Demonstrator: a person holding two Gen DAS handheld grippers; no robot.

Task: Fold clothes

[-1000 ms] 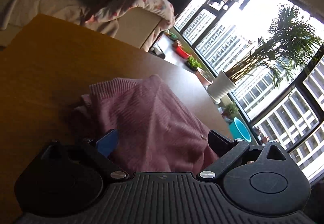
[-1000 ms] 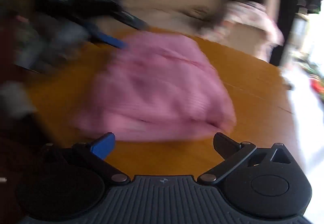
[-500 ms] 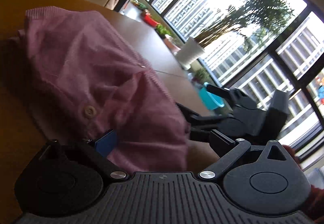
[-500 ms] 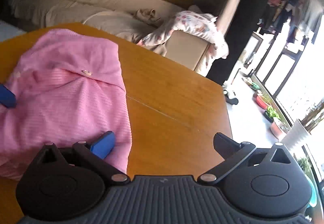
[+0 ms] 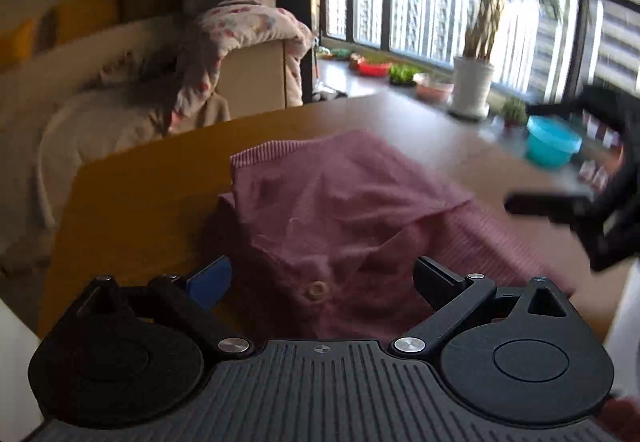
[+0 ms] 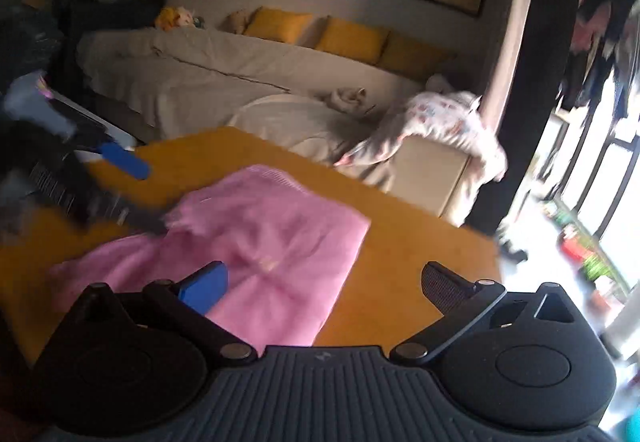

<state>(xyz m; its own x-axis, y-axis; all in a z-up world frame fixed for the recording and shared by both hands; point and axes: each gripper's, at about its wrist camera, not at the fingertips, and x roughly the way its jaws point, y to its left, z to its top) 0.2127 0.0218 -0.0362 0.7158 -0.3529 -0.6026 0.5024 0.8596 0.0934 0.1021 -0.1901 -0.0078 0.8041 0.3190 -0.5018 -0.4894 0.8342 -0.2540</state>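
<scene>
Both claws gape wide, gripping nothing. The left gripper point(image 5: 322, 278) hovers over the pink cardigan point(image 5: 340, 210), which lies bunched mid-table point(image 5: 132, 202); bare wood lies at 9 o'clock. The right gripper point(image 6: 324, 280) faces bare wood at 1 o'clock. Beyond stands a sofa point(image 6: 224, 82). Motion blurs both views.

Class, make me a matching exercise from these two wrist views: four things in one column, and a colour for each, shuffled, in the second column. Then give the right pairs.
Things:
1. cardigan
2. table
3. basin
4. sofa cushions

Colours:
A. yellow
B. turquoise
C. pink
D. orange-brown wood

Pairs: 1-C, 2-D, 3-B, 4-A
</scene>
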